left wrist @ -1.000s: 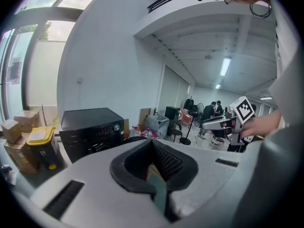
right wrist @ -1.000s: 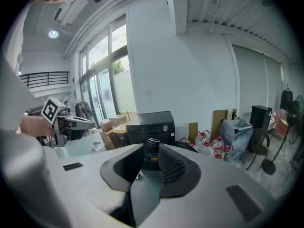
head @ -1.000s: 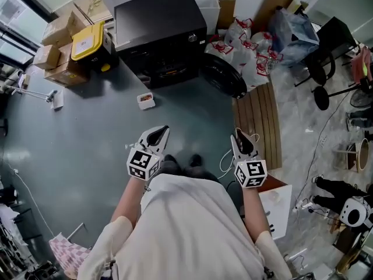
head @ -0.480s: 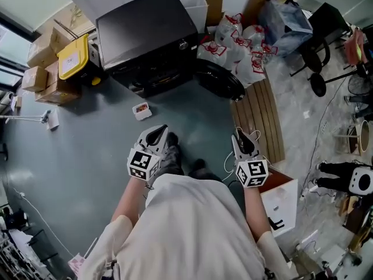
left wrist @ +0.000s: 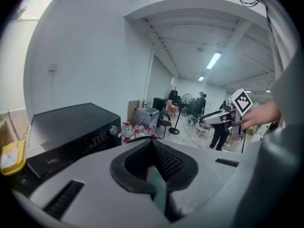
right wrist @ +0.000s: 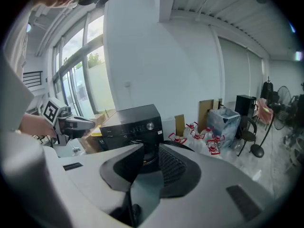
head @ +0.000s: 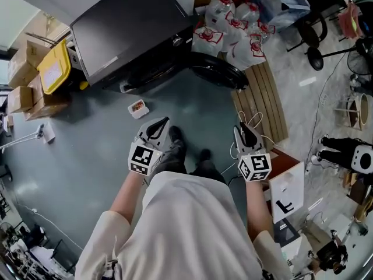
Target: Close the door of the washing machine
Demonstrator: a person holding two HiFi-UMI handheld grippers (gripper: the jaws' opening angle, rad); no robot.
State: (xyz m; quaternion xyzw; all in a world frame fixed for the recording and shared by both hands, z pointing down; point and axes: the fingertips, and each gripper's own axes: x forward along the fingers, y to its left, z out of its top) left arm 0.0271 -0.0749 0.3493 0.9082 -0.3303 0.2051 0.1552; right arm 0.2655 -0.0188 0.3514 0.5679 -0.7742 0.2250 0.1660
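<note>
The washing machine [head: 122, 28] is seen nearer than before, at 11 o'clock, its door [head: 214, 73] left open; the left gripper [head: 162, 123] and right gripper [head: 239, 130] are held closed, empty

Your grey floor [head: 81, 150] carries the black washing machine [head: 125, 25] at its far edge. Cardboard boxes [head: 20, 80] stand left of the machine and water jugs [head: 233, 31] right. A small tray [head: 137, 108] lies in front of it, and a slatted wooden board [head: 265, 107] lies toward the floor's right edge.
</note>
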